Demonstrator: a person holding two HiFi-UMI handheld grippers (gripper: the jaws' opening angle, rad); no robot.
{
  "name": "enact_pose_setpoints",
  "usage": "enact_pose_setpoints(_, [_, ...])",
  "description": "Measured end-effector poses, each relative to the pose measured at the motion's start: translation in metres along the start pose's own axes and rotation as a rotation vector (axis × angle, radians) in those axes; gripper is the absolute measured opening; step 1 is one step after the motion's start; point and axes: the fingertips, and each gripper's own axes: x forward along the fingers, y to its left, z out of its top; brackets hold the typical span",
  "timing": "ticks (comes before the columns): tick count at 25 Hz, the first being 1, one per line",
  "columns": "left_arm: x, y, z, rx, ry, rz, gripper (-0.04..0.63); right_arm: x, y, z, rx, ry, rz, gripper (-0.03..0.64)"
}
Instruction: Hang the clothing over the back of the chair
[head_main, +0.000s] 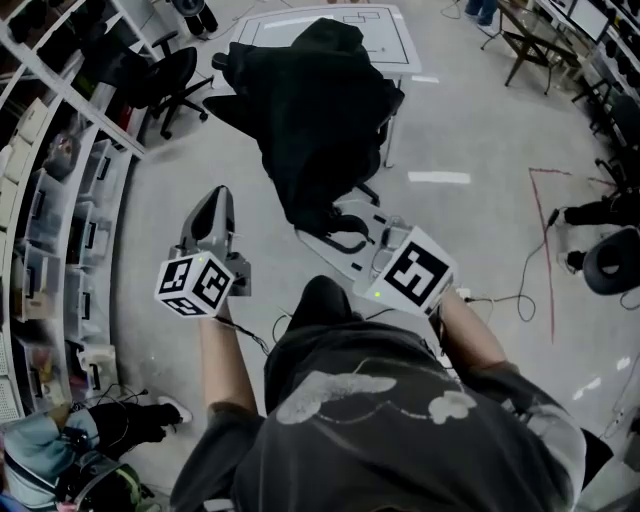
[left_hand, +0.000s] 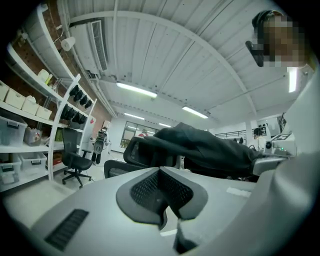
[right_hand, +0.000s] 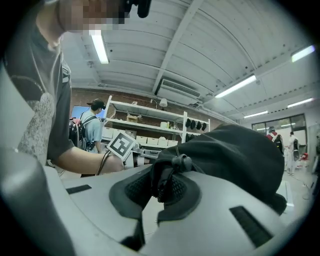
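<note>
A black garment (head_main: 305, 110) lies heaped over a black office chair (left_hand: 142, 150) straight ahead of me, its hem hanging toward the floor. My right gripper (head_main: 322, 225) (right_hand: 162, 182) is shut on a fold of that garment (right_hand: 235, 155) near a cord toggle (right_hand: 181, 162), down at its lower edge. My left gripper (head_main: 215, 198) (left_hand: 161, 172) hangs to the left of the chair, apart from the cloth, with its jaws together and nothing between them. In the left gripper view the garment (left_hand: 205, 145) covers the top of the chair back. The seat is hidden.
Shelving with storage bins (head_main: 60, 200) runs along the left. A second black office chair (head_main: 165, 85) stands beside it. A white table (head_main: 385, 30) is behind the draped chair. Cables (head_main: 510, 300) and a red floor line (head_main: 550, 250) lie to the right. A person (right_hand: 92, 130) stands by the shelves.
</note>
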Motion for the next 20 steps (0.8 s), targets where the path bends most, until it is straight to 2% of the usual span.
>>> enact_pose_setpoints(6, [0.01, 0.001, -0.012, -0.005, 0.026, -0.017, 0.002, 0.001, -0.02, -0.041, 0.057, 0.023, -0.092, -0.003])
enact_pose_setpoints(13, [0.016, -0.003, -0.024, -0.023, 0.044, -0.059, 0.002, 0.004, -0.042, -0.069, 0.124, 0.042, -0.186, 0.004])
enact_pose_setpoints(15, [0.013, -0.002, -0.029, -0.033, 0.054, -0.07, 0.002, 0.003, -0.05, -0.079, 0.194, 0.035, -0.223, 0.026])
enact_pose_setpoints(20, [-0.002, 0.012, -0.037, -0.061, 0.069, -0.073, 0.002, -0.005, -0.065, -0.099, 0.456, -0.023, -0.341, 0.08])
